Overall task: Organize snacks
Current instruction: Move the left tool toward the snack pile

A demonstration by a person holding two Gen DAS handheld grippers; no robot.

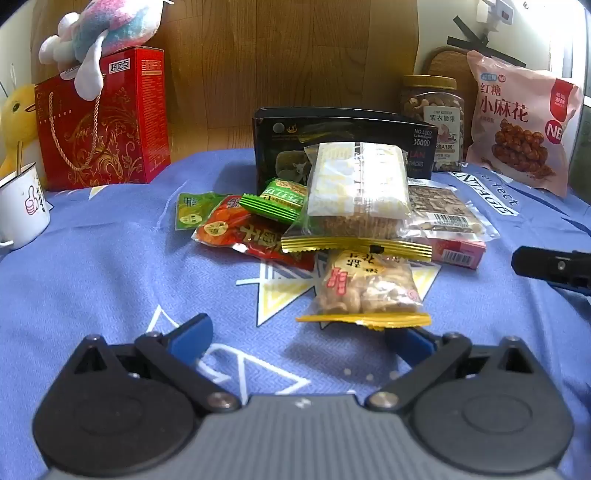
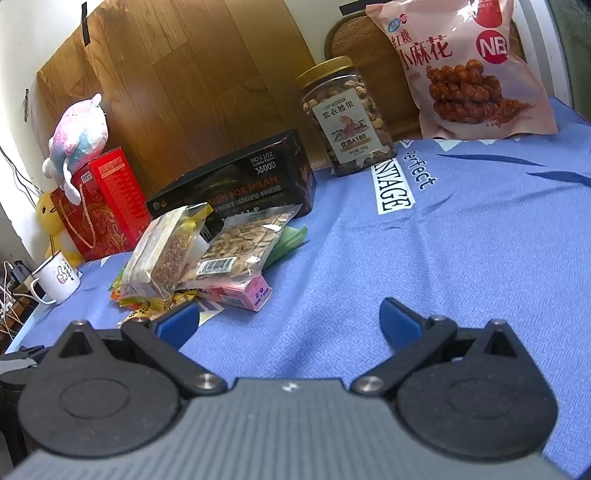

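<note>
A pile of snack packets lies on the blue cloth (image 1: 110, 266) in front of a black box (image 1: 332, 129). In the left wrist view it holds a yellow-edged cracker packet (image 1: 369, 288), a clear bar packet (image 1: 358, 192), a red packet (image 1: 236, 232), a green candy (image 1: 277, 201), a nut packet (image 1: 439, 210) and a pink box (image 1: 458, 253). My left gripper (image 1: 299, 336) is open and empty, just short of the cracker packet. My right gripper (image 2: 288, 321) is open and empty over bare cloth, right of the pile (image 2: 207, 254); the pink box (image 2: 247, 295) is nearest.
A red gift box (image 1: 107, 122) with a plush toy (image 1: 107, 29) and a white mug (image 1: 20, 206) stand at the left. A nut jar (image 2: 347, 118) and a pink snack bag (image 2: 469, 66) stand at the back right against a wooden board.
</note>
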